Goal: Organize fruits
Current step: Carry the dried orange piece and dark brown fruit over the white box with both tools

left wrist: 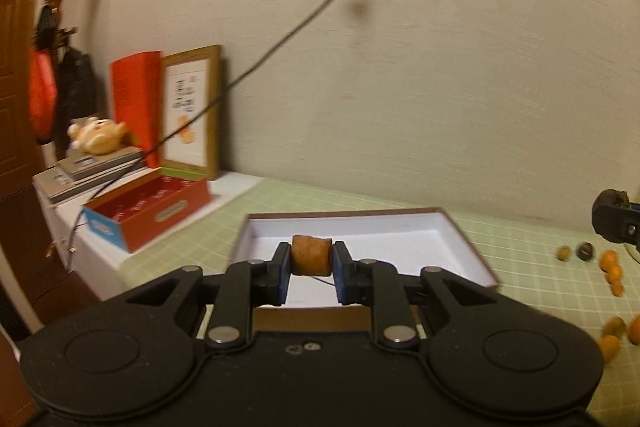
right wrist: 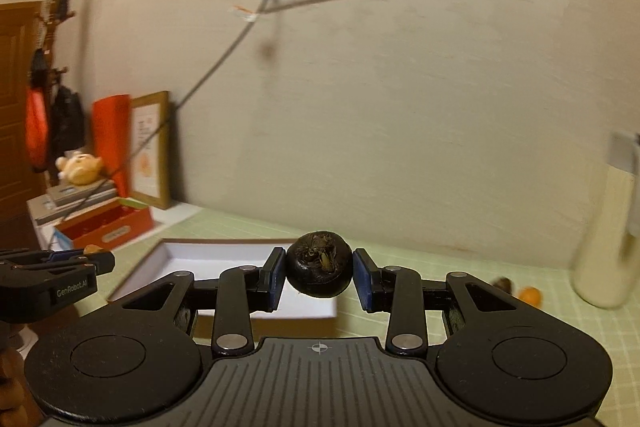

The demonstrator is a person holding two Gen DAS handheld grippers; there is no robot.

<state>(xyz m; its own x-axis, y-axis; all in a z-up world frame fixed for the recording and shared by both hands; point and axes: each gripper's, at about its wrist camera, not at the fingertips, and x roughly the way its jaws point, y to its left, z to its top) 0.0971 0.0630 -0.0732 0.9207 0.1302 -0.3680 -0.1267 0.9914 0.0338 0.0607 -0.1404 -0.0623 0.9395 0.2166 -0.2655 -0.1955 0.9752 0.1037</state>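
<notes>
Left gripper (left wrist: 311,271) fingers clench an orange fruit (left wrist: 311,255); right gripper (right wrist: 319,277) grasps a dark, perhaps chestnut-like fruit (right wrist: 319,268).

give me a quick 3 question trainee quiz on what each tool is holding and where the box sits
1. True or false: the left tool is shut on an orange-brown fruit piece.
2. What does the right tool hold? A) a dark round fruit B) a green apple C) nothing
3. Fill in: the open white-lined box rests on the green checked ____.

Key: 1 true. 2 A, the dark round fruit sits between its pads. 3 tablecloth; both tools are held up in front of the box, and other small fruits lie loose to its right.
</notes>
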